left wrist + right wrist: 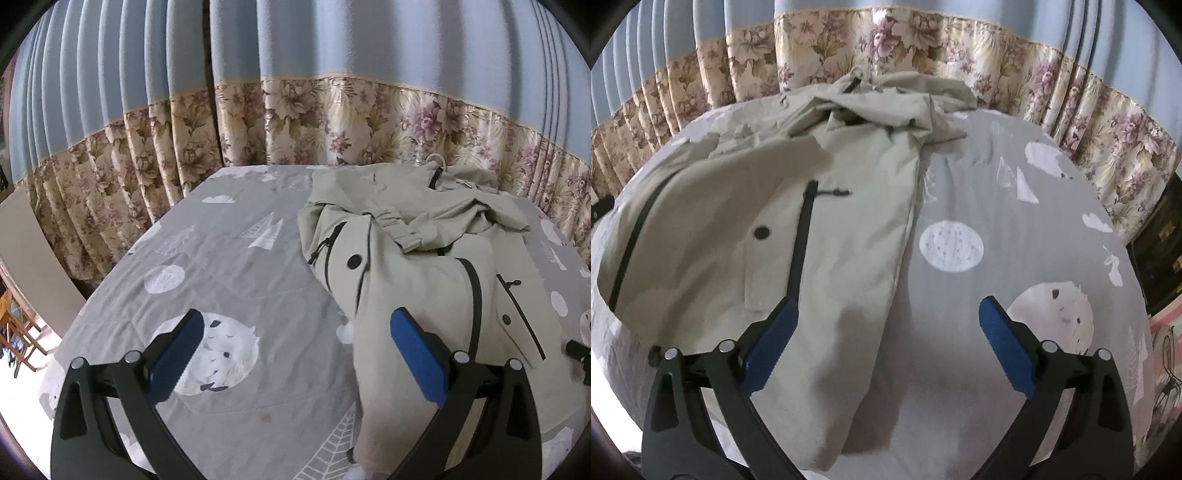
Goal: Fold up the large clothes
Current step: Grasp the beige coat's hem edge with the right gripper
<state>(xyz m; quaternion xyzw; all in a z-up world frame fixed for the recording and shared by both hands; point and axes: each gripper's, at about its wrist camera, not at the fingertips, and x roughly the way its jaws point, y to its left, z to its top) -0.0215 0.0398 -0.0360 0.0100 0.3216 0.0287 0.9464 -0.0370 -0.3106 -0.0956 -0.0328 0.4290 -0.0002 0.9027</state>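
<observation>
coat [424,258] lies lengthwise on bed [240,266], sleeve folded across chest, hood end nearest curtain [332,118] | left gripper [295,354] spread wide, empty, over coat's left hem edge | right gripper [886,343] spread wide, empty, over coat's right hem edge

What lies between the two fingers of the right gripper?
In the right wrist view, the open right gripper frames the jacket edge on its left side and bare grey bedsheet on its right.

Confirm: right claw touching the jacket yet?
Cannot tell. In the right wrist view the open right claw overlaps the jacket near its hem, but neither view shows contact or a gap plainly.
</observation>
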